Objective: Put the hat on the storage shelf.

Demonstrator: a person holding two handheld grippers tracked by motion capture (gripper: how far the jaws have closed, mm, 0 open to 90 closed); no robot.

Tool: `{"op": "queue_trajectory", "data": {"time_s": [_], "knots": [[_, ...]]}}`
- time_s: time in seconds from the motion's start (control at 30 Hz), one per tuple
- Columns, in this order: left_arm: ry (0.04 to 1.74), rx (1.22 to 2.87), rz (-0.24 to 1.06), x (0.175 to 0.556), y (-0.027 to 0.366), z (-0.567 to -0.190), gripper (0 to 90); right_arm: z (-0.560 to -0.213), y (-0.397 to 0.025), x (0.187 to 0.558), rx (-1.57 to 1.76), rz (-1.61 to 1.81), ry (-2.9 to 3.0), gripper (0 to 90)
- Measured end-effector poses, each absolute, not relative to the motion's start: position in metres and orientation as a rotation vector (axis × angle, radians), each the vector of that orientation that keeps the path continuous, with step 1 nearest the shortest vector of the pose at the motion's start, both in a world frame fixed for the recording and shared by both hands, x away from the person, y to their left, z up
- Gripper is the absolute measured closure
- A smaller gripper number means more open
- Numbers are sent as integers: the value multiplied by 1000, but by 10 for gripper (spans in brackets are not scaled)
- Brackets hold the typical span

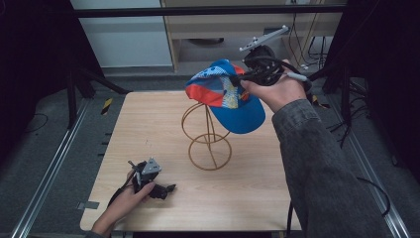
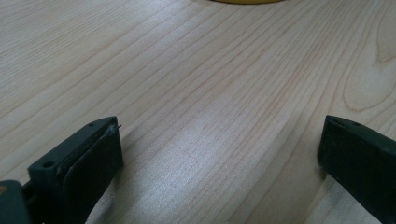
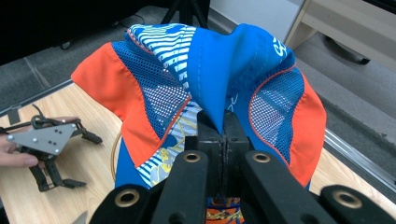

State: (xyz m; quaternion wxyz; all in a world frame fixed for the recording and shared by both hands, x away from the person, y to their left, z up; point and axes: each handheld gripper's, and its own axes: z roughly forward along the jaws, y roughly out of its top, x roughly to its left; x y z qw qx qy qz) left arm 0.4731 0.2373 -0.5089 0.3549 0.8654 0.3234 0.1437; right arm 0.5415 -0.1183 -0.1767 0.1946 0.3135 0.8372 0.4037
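A blue and orange cap (image 1: 225,94) with mesh panels hangs over the top of a yellow wire stand (image 1: 208,136) in the middle of the table. My right gripper (image 1: 237,79) is shut on the cap's blue crown fabric (image 3: 219,79), jaws pressed together around a pinched fold. The stand is mostly hidden behind the cap in the right gripper view. My left gripper (image 1: 166,190) rests low on the table at the front left, jaws wide apart with only bare wood (image 2: 210,116) between them. It also appears in the right gripper view as the left gripper (image 3: 70,182).
The wooden table (image 1: 148,124) has metal rails along both sides. The stand's round base (image 2: 245,1) lies just ahead of the left gripper. Dark tripod legs, cables and a cabinet stand beyond the far edge.
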Motion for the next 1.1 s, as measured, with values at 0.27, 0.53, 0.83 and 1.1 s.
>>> {"op": "queue_trajectory", "data": {"time_s": [0.27,0.53,0.83,1.1], "knots": [[836,2236,371,473,237,-509,0,-177,-92,556,858,1130,2374,896],[836,2237,372,473,237,-509,0,-180,-74,566,851,1099,2402,896],[836,2236,370,473,237,-509,0,-187,-62,578,859,1056,2425,896],[836,2236,372,473,237,-509,0,-192,-55,582,855,1033,2443,895]]}}
